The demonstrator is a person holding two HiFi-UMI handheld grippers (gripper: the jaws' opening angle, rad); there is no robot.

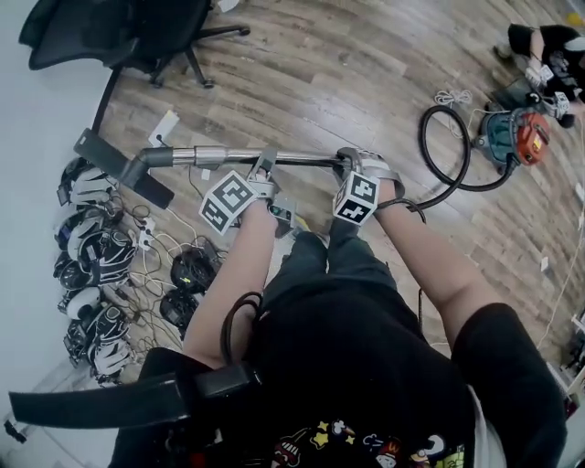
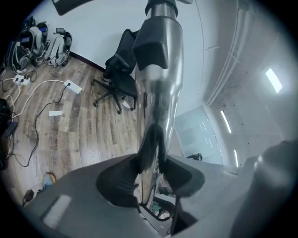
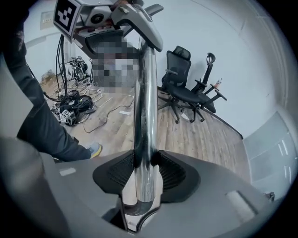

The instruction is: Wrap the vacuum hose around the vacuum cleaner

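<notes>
Both grippers hold the vacuum's chrome wand [image 1: 219, 156], which lies about level across the head view, raised in front of the person and well above the wood floor [image 1: 347, 64].

The left gripper [image 1: 265, 169] is clamped on the wand near its middle. In the left gripper view its two dark pads press on either side of the tube [image 2: 158, 83], closed on it at [image 2: 151, 160].

The right gripper [image 1: 352, 164] grips the wand's right end, where the tube bends into the hose. The right gripper view shows its ribbed pads tight against the chrome [image 3: 145, 116], closed on it at [image 3: 145, 172]. Farther along the tube the left gripper's marker cube [image 3: 70, 14] is in sight.

The floor head [image 1: 119, 169] hangs at the wand's left end, tilted.

The black hose [image 1: 452, 183] runs from the right gripper out to the right, loops up in an open arc, and joins the vacuum [image 1: 514, 137]. That vacuum, teal and orange, sits on the floor at the far right, well apart from the person. The hose is not wrapped around it.

A black chair [image 1: 119, 32] stands at the far left. Cables [image 1: 174, 247] and a pile of gear lie along the left wall.
</notes>
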